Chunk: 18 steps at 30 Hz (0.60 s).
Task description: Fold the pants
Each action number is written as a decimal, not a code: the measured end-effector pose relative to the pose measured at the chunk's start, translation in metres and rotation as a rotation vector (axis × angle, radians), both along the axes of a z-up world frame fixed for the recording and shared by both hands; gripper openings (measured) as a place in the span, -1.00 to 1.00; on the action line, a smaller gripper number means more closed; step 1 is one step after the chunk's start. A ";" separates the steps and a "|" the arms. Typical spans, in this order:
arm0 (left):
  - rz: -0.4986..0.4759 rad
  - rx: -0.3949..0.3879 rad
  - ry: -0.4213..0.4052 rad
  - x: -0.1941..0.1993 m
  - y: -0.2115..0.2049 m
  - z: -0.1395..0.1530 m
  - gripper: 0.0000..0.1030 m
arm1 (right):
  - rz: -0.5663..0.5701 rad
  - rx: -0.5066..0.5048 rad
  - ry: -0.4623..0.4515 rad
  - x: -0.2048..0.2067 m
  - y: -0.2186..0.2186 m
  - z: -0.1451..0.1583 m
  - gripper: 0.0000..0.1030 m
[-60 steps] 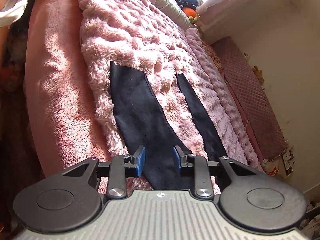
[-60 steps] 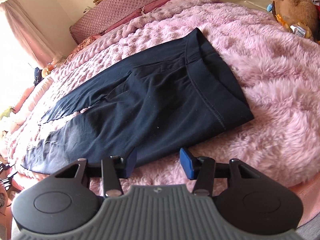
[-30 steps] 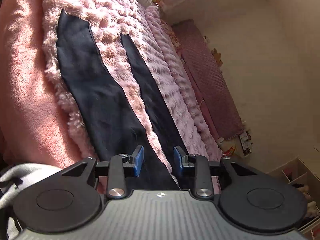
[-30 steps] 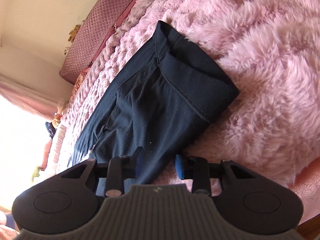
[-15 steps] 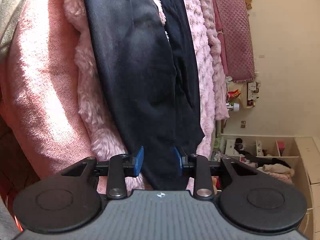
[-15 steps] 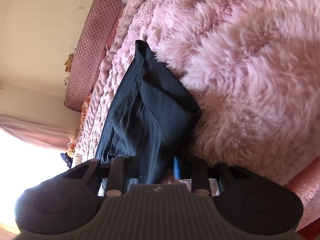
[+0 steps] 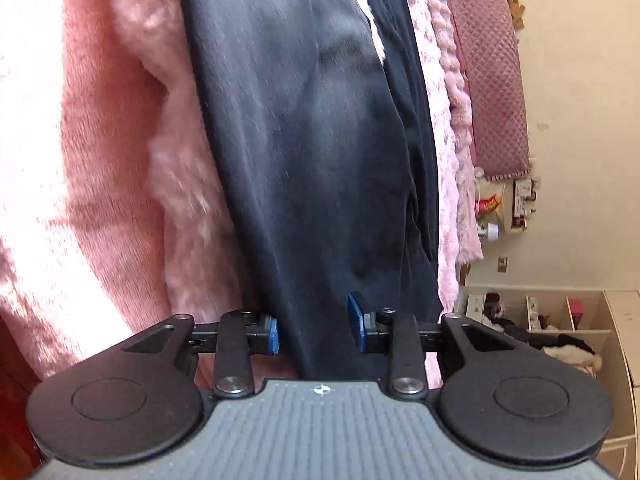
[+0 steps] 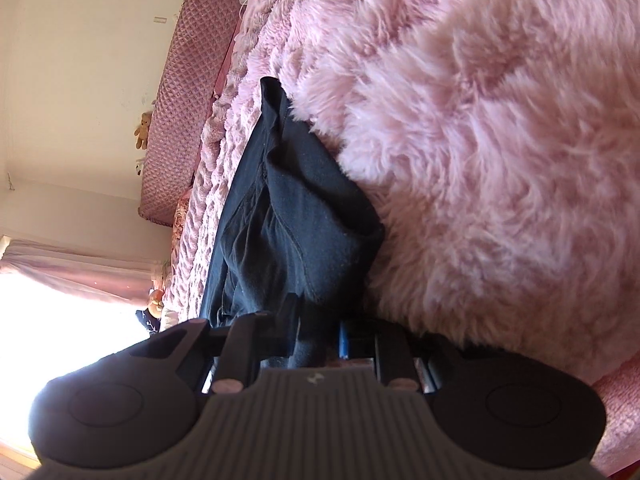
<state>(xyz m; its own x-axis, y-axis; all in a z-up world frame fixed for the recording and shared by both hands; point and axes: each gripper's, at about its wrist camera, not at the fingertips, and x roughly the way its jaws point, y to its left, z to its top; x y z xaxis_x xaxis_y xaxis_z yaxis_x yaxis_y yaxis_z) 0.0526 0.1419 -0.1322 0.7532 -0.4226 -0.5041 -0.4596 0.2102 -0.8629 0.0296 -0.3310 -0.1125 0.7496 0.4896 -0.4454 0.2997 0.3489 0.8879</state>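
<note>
In the left wrist view, a smooth salmon-pink cover (image 7: pixel 60 152) fills the left edge; just beside it runs the shaggy border of the pink fluffy blanket (image 7: pixel 188 184), and on that blanket lie the dark navy pants (image 7: pixel 312 140), one broad leg stretching up the middle of the frame and a narrower leg beside it to the right, a thin sliver of pale fur showing between them near the top; the left gripper (image 7: pixel 316 326) straddles the near end of the broad leg with its blue pads apart, cloth lying between them but not pinched, so its jaws stand partly open; further right come a strip of ridged pink bedding, a quilted mauve headboard (image 7: pixel 496 92) against a cream wall, and at the lower right an open shelf unit (image 7: pixel 560 320) with clothes heaped in it. In the right wrist view, a bright window with a pink curtain sits at the far left; the same quilted headboard rises above it; the waistband end of the pants (image 8: pixel 292 220) lies bunched against the fur, and the right gripper (image 8: pixel 318 340) has just been closing, its jaws now clamped on a fold of that dark cloth; the long-piled pink blanket fills everything to the right.
</note>
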 end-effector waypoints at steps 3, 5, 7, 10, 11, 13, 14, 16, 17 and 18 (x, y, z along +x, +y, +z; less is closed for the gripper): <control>0.075 -0.054 0.009 -0.007 0.013 -0.010 -0.32 | -0.023 0.004 -0.024 -0.004 0.000 0.001 -0.83; 0.092 -0.068 0.022 -0.008 0.016 -0.010 -0.63 | -0.032 -0.020 -0.011 -0.004 0.003 0.003 -0.98; 0.144 -0.060 -0.016 -0.015 0.021 -0.004 -0.67 | -0.047 -0.031 -0.027 -0.007 0.004 0.007 -1.00; 0.150 0.013 -0.065 -0.019 0.023 0.012 -0.67 | -0.081 -0.039 -0.096 -0.013 0.003 0.022 -1.00; 0.127 0.048 -0.085 -0.014 0.021 0.022 -0.71 | -0.088 -0.042 -0.120 -0.014 0.003 0.027 -1.00; 0.094 0.106 -0.107 -0.007 0.017 0.036 -0.83 | -0.081 -0.046 -0.167 -0.012 0.005 0.039 -1.00; 0.079 0.137 -0.127 -0.002 0.015 0.046 -0.83 | -0.077 -0.051 -0.182 -0.011 0.006 0.045 -1.00; 0.074 0.186 -0.166 0.006 0.014 0.063 -0.83 | -0.076 -0.054 -0.202 -0.009 0.005 0.054 -1.00; 0.080 0.199 -0.178 0.008 0.014 0.070 -0.83 | -0.082 -0.048 -0.199 -0.006 0.005 0.057 -1.00; 0.082 0.208 -0.193 0.011 0.015 0.078 -0.83 | -0.091 -0.031 -0.192 -0.002 0.003 0.058 -1.00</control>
<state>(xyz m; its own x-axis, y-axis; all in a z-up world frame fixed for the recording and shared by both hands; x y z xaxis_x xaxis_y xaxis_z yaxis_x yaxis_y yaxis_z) 0.0638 0.1566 -0.0547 0.8711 -0.2588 -0.4173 -0.3139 0.3602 -0.8785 0.0278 -0.3278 -0.0540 0.8629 0.4038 -0.3040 0.1577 0.3563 0.9210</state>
